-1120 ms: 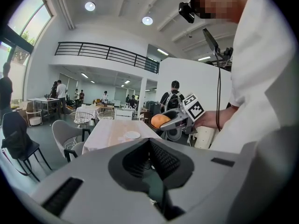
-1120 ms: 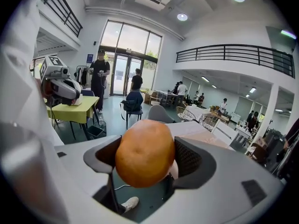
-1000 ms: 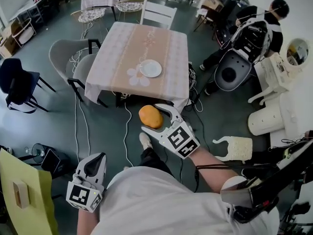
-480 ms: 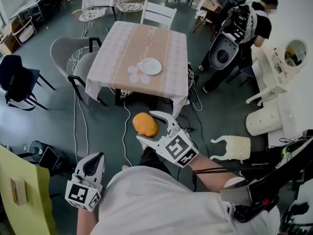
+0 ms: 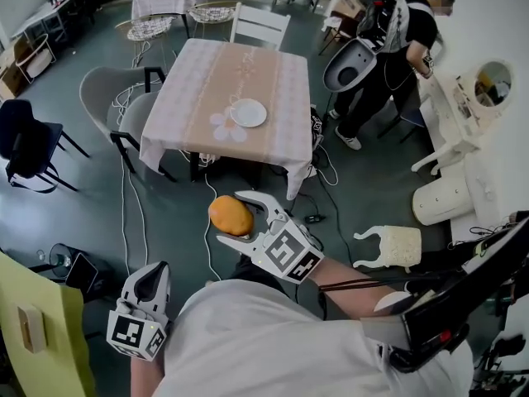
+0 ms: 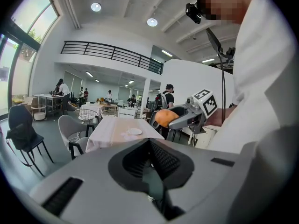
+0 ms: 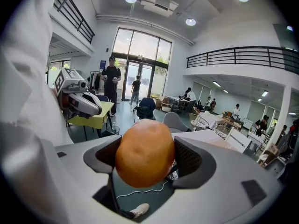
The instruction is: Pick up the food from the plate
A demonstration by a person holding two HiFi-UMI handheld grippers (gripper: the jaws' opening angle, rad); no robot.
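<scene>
Clamps the orange food between the two pads of the right gripper, jaws pressed on its opposite flanks. Seems to squeeze it across the shorter width, with the longer axis running crosswise to the line of squeeze. Holds it in the air on the person's side of the white plate, well apart from it. Places it beyond the table edge nearest the person, over bare floor and not over the cloth. Shows nothing else on the plate, as far as can be made out.

Hangs the left gripper low by the body, farther from the plate than the right one, jaws drawn together on nothing.

Looks, judged from this, to have the lift itself done. Depends next on one relation: plate straight ahead and away from the body, food already off it and in the nearer gripper. Calls for a firm, steady squeeze, given a smooth rounded thing apt to slip out of slackened pads.
</scene>
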